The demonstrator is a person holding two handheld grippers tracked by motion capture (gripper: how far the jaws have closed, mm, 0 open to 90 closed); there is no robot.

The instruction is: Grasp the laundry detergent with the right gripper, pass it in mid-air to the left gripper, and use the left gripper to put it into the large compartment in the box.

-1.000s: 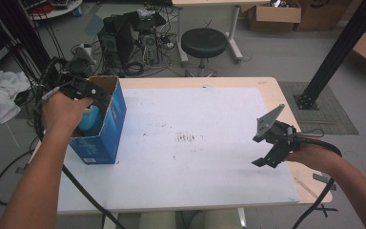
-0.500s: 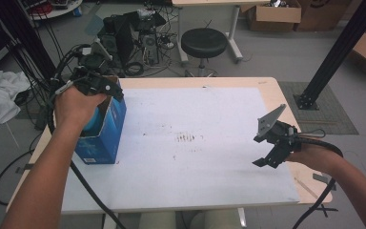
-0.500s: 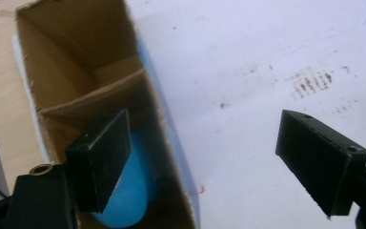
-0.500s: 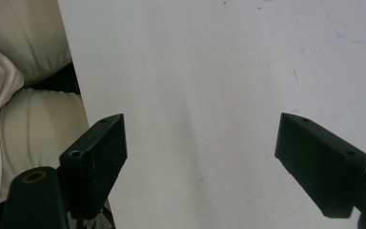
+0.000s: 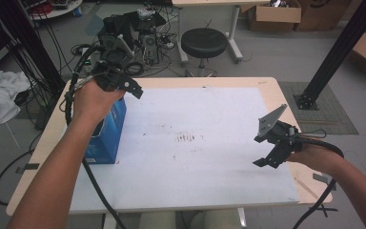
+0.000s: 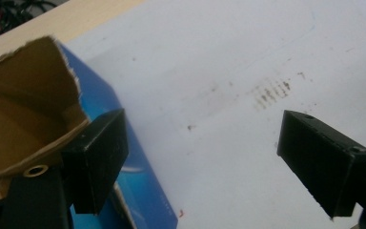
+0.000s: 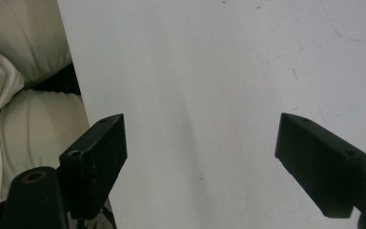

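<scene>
The torn-open blue box point(image 5: 106, 133), brown inside, stands near the table's point(image 5: 219, 195) left edge, half hidden by the left gripper point(image 5: 128, 87), whose empty jaws have just been opening wide.

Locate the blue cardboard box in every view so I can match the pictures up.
High view: the blue box stands at the left of the white table sheet, partly behind the left hand.
Left gripper view: at the left edge, open top showing brown inside, behind the near jaw.
Right gripper view: no box visible; just the white sheet.
Shared landmark: the dark smudge marks on the sheet.
</scene>
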